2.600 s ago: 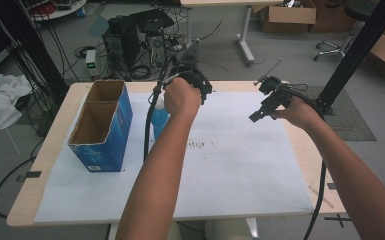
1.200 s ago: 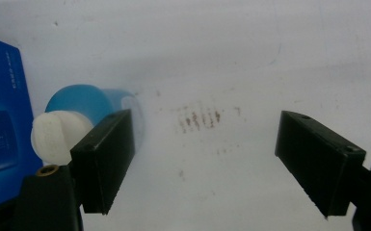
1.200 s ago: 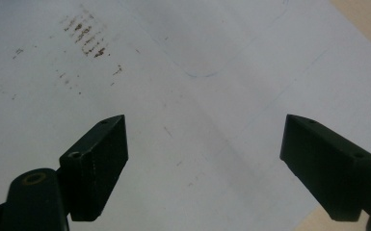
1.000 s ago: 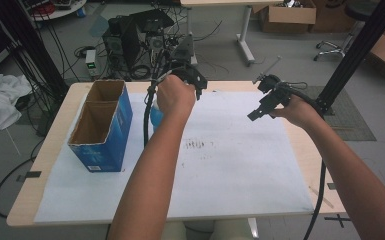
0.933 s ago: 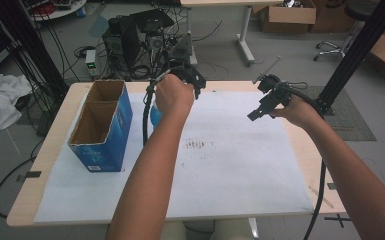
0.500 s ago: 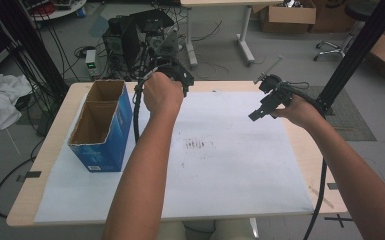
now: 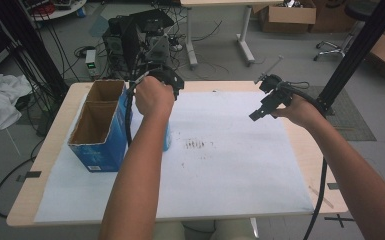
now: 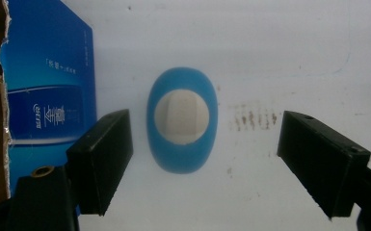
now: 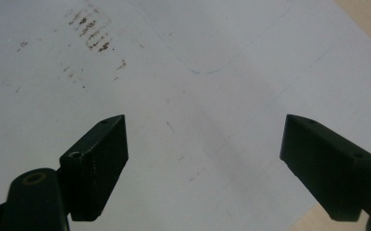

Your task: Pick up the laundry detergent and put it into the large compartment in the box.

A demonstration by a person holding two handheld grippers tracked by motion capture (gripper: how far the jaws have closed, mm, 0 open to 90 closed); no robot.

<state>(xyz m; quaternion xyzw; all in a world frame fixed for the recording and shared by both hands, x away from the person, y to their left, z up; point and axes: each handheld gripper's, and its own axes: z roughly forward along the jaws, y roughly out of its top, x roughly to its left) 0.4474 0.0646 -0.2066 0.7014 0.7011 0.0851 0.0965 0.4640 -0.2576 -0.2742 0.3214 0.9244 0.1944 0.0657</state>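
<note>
A blue bottle (image 8: pixel 182 126) with a white cap stands upright on the white paper (image 8: pixel 270 57), right beside the blue cardboard box (image 8: pixel 53 96). My left gripper (image 8: pixel 203 139) looks straight down on it. Its jaws have just been opening and stand wide, with the bottle below and between them, nearer the left jaw, and neither pad touching it. In the high view the left gripper (image 7: pixel 166 84) sits under the hand by the box (image 7: pixel 97 127), and a strip of the bottle (image 7: pixel 166 140) shows past the forearm. My right gripper (image 7: pixel 259 113) hovers open over bare paper (image 9: pixel 192 96).
The open-topped box has two brown compartments (image 7: pixel 92 122). Faint dark smudges (image 7: pixel 197 145) mark the middle of the paper. The wooden table edge (image 7: pixel 325 165) runs along the right. Beyond the far edge are computer gear (image 7: pixel 140 35) and cables on the floor.
My left hand has shifted left and toward the far side, closer to the box, while the bottle stays on the paper. The right hand has held still.
</note>
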